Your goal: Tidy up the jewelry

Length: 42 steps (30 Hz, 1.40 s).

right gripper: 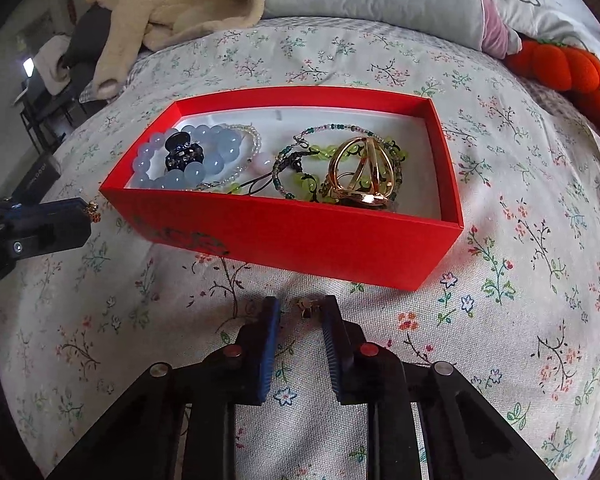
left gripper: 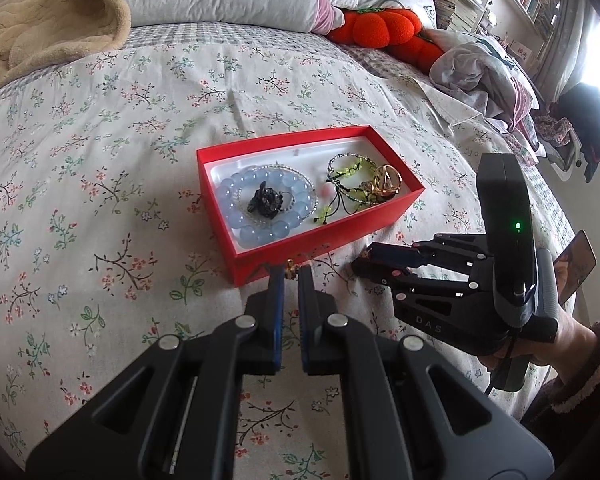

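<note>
Red box (right gripper: 284, 236) sits on the floral bedspread (left gripper: 80, 184), long axis running left-right across the right wrist view, open top up. Already inside: blue bead bracelet (right gripper: 204, 160) with a black hair claw (right gripper: 184, 154) on it at the left end, green bead bracelet (right gripper: 312, 160) and a gold openwork ring (right gripper: 366, 176) at the right end. 2 small gold pieces are not in the box yet. Left gripper (left gripper: 290, 274) has its fingers drawn close, pinching a small gold earring (left gripper: 290, 269) right at the tips; it sits just short of the box's near long wall, low, about level with the wall's base. So the box lies straight ahead of the fingers and the rim is above the tips (judgement: it needs lift first, then forward over the wall, else the tips hit cardboard and shove the box). Right gripper (right gripper: 302, 306) is spread, with a second small gold earring (right gripper: 305, 307) lying on the bedspread between the tips, closer to the right finger and not clamped. It is also just in front of the near wall, toward the box's middle. Left is the one already loaded, so I'd expect it to drop first. Risk: the piece is tiny and held only at the very tip, so it could slip out.
</note>
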Tool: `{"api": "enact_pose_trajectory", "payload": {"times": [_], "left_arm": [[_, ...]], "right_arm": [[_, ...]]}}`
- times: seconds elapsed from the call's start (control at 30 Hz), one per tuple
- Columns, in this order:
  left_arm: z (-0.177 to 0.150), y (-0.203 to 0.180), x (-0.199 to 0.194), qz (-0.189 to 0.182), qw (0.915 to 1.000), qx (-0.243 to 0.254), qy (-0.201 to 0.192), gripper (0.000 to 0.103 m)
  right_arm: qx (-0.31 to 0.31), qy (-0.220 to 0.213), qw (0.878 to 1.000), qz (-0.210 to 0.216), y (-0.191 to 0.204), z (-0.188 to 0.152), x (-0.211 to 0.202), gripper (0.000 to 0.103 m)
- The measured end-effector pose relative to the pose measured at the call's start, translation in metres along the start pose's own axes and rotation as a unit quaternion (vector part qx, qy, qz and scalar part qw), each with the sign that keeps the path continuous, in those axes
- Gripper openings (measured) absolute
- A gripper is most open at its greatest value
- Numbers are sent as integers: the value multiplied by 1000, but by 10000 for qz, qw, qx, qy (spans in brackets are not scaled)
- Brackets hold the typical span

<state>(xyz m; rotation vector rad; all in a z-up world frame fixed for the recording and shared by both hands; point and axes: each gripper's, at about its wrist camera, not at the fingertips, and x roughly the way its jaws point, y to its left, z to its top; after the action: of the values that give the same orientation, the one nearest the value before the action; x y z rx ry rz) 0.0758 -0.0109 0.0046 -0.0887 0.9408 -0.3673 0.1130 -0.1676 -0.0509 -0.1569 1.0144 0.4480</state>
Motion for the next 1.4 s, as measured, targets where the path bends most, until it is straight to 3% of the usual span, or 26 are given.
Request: {"api": "enact_pose_trajectory", "payload": {"times": [0.07,0.47,0.7,0.83,1.13,1.2,1.27,1.4], "left_arm": [[0,-1,1,12,10000,-6,-7,8],[5,-3,-5,-18,9999,-27,-141,8],[18,-5,-7,-183,9991,-133,-372,8],[29,-16,4,-283,9985,-56,-463,8],[42,-29,36,-328,9985,4,-436,8],[43,-30,37,-229,9987,-4,-463,12],[43,-30,35,-167,9987,-42,-487,34],[43,-27,25,-57,9984,-107,-555,38]], "right_arm": [[25,8,10000,25,-1,0,0,12],[393,-83,9991,134,-15,4,-26,12],[733,-616,9950,284,-29,18,-68,12],[985,-835,9910,355,-35,28,-76,12],[1416,-852,9856,369,-53,37,-69,12],[1458,-853,9849,371,-56,38,-68,12],[1486,-853,9845,366,-58,38,-67,12],[1527,-860,9840,330,-62,41,-67,12]]}}
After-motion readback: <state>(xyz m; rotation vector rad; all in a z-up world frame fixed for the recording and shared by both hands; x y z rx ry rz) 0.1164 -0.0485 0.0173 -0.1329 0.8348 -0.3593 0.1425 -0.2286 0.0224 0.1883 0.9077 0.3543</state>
